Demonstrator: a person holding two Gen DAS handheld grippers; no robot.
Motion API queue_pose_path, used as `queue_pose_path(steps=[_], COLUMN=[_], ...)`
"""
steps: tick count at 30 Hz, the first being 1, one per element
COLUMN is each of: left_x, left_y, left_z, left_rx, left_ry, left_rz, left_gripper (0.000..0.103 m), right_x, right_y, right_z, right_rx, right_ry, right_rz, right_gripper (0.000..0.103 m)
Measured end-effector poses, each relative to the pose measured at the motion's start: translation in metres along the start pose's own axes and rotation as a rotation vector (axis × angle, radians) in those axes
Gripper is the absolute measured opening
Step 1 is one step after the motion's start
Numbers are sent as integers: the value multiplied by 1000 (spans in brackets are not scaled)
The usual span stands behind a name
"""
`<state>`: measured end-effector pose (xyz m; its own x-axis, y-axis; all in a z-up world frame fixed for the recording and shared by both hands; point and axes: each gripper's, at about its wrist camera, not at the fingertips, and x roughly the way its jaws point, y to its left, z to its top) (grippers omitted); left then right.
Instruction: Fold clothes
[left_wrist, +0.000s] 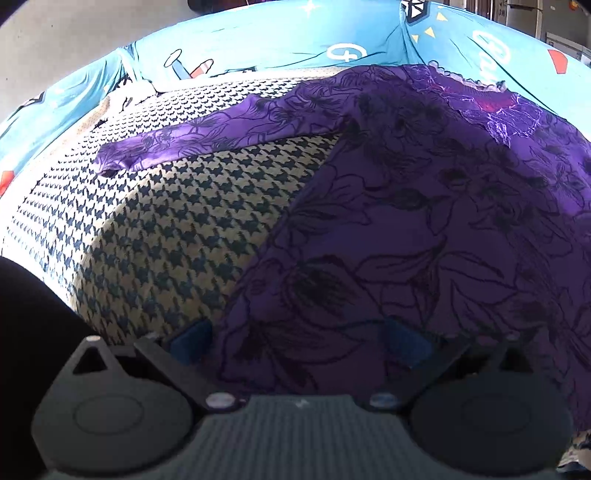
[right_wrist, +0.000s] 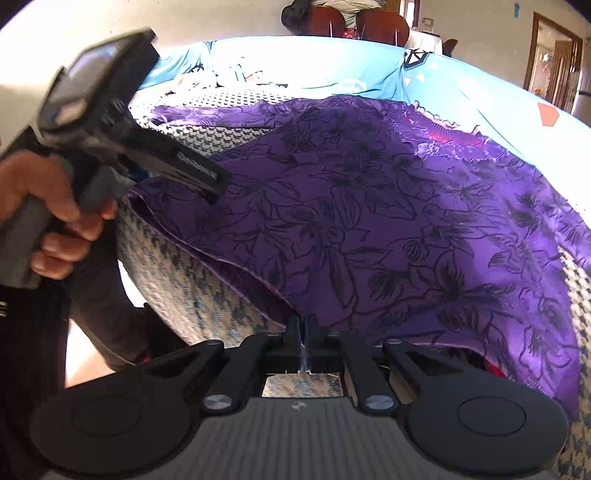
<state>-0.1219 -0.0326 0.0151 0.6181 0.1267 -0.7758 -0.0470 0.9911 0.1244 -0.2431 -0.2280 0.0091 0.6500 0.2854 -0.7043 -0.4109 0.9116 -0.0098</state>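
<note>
While angled down, right hand-held gripper (right_wrist: 303, 328) pinches garment (right_wrist: 369, 221).

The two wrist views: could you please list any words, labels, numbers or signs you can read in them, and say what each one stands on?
No text can be read for certain.
White lettering on the turquoise sheet: cut off and distorted, unreadable.
Circled plus-like sign on the same sheet: a symbol, not a word.
White strip of print on the left gripper: too blurred to read.
Purple floral garment: pattern only, no text.
</note>
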Motion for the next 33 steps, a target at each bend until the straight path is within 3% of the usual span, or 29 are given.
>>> queue_pose_path(steps=[2,7,10,13,17,19,20,24,28,31,32,33], left_x=[0,0,0,-1,0,0,0,0,0,0,0,0], left_y=[-2,2,4,3,2,2,2,3,3,3,3,3], left_z=[-2,-3,-3,-4,-4,-4,-4,-4,-4,-5,-5,-5], left_rx=[29,0,-10,-7,-6,-7,-7,-8,-8,-8,-9,-9], left_ry=[-25,-25,-23,-26,-27,-27,-27,-27,-30,-32,-32,-33], left_rz=[4,-22,-27,-24,-21,-21,-21,-22,-22,-24,-24,-25], left_gripper=[103,103,103,103,103,103,103,103,103,103,103,103], right_x=[-6,-19,-25,-31,-38,-42,-44,-45,-39,-37,-37,-37], right_y=[3,-8,-21,-40,-76,-96,-104,-120,-135,-144,-143,-141], right_z=[-2,-2,-2,-2,-7,-13,-16,-27,-36,-45,-45,-44], right_rx=[-8,80,176,298,487,578,619,714,814,915,909,894], right_ry=[-22,-83,-117,-127,-117,-100,-93,-44,2,-25,-41,-55], right_rz=[11,-120,-229,-391,-599,-672,-689,-748,-737,-663,-666,-673], right_gripper=[6,6,6,9,32,36,37,57,68,70,65,47])
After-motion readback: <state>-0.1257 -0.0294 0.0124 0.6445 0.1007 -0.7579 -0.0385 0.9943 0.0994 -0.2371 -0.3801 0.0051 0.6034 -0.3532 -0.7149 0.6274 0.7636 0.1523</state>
